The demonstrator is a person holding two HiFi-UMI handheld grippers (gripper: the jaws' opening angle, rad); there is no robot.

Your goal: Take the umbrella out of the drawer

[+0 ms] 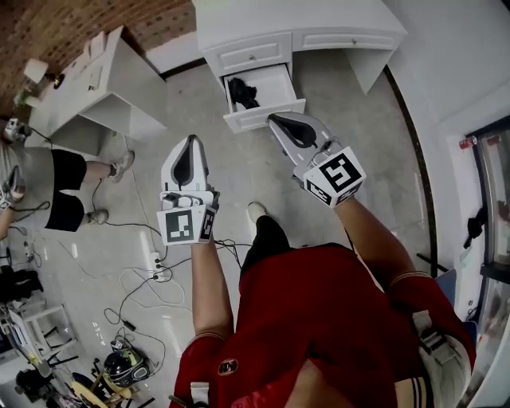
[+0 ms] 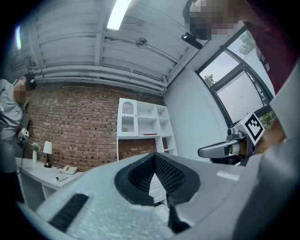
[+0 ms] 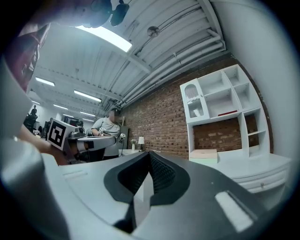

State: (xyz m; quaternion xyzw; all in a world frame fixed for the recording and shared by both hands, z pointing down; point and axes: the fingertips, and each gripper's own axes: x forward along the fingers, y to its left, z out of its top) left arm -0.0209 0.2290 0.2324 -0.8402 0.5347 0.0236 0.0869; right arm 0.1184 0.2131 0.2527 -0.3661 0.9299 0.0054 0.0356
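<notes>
The black umbrella (image 1: pixel 243 93) lies folded in the open drawer (image 1: pixel 275 114) of a white desk (image 1: pixel 295 24) at the top of the head view. Both grippers hang in the air short of the drawer, pointing toward it. My right gripper (image 1: pixel 275 119) is shut and empty, its tip just below the drawer's front. My left gripper (image 1: pixel 191 140) is further left and further back, also shut with nothing between its pads. In the left gripper view the closed pads (image 2: pixel 165 172) meet at the tip, with the right gripper (image 2: pixel 224 150) alongside. The right gripper view shows shut pads (image 3: pixel 161 174) too.
A second white desk (image 1: pixel 111 80) stands at the left, with a seated person (image 1: pixel 68 191) beside it. Cables and a power strip (image 1: pixel 156 267) lie on the floor behind my left gripper. A white shelf unit (image 2: pixel 140 123) stands against the brick wall.
</notes>
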